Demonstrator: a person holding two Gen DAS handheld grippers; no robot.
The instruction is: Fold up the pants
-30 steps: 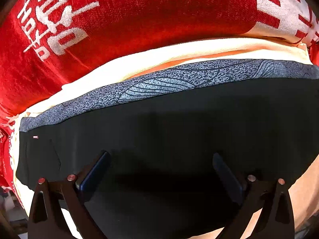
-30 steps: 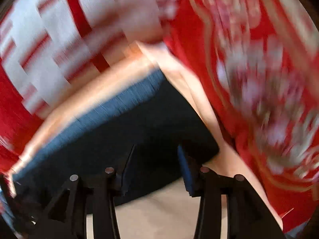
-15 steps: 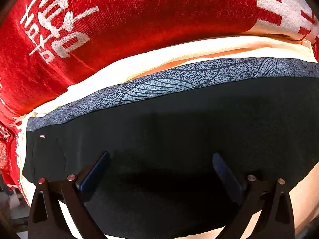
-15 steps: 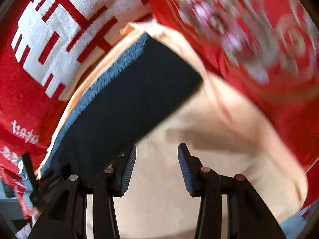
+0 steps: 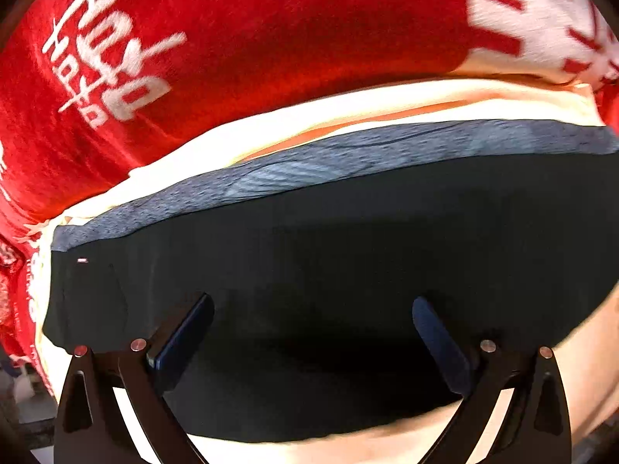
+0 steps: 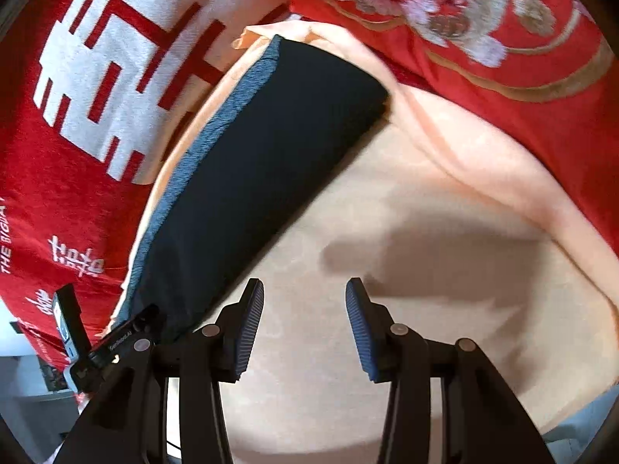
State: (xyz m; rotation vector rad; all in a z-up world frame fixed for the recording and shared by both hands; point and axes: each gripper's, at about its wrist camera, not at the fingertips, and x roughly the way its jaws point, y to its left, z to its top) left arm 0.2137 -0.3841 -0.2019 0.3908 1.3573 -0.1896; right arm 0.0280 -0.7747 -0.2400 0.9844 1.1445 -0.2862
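Note:
The black pants (image 5: 348,263) lie folded into a flat band with a grey patterned waistband (image 5: 294,170) along the far edge, resting on a peach cloth (image 5: 317,116). My left gripper (image 5: 312,311) hovers over the black fabric with its jaws wide apart and nothing between the blue pads. In the right wrist view the folded pants (image 6: 271,147) run diagonally at upper left. My right gripper (image 6: 305,301) is open over bare peach cloth (image 6: 425,255), to the right of the pants, holding nothing.
A red blanket (image 5: 271,38) with white lettering lies beyond the peach cloth. A red embroidered floral fabric (image 6: 483,19) sits at the upper right. The left gripper's body (image 6: 89,348) shows at the lower left of the right wrist view.
The right gripper swung off the pants' end and now sits over bare peach cloth. In the left wrist view the pants look slightly smaller and have shifted a little right.

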